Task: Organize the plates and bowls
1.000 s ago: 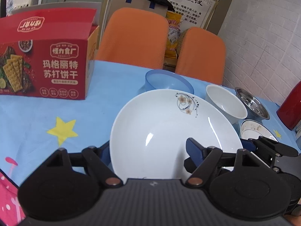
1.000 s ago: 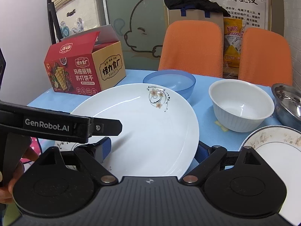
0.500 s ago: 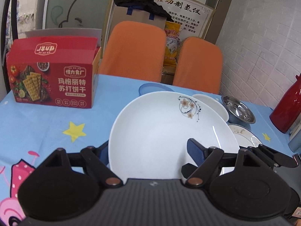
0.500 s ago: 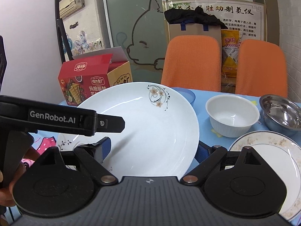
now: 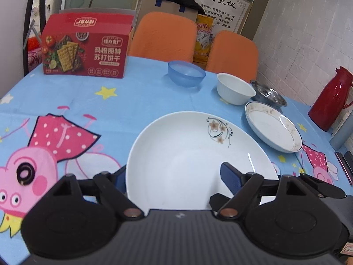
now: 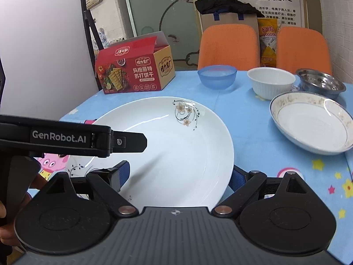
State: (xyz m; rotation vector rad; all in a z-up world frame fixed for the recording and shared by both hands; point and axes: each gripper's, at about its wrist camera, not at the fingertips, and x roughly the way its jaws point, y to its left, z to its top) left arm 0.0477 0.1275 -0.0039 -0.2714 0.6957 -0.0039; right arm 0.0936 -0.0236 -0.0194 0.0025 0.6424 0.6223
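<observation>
One red flask (image 5: 331, 97) in left wrist view only; GenRobot.AI lettering in right.

Left tongs (image 5: 174, 176): matte black ribbed housing at bottom of frame, two round black lobes, angled black links with copper-coloured pivot pins, blue pads (image 5: 229, 174). Right tongs (image 6: 178, 176): same build. At left of the right wrist view, a black bar lettered "GenRobot.AI" with one silver screw; bare skin at lower left edge
</observation>
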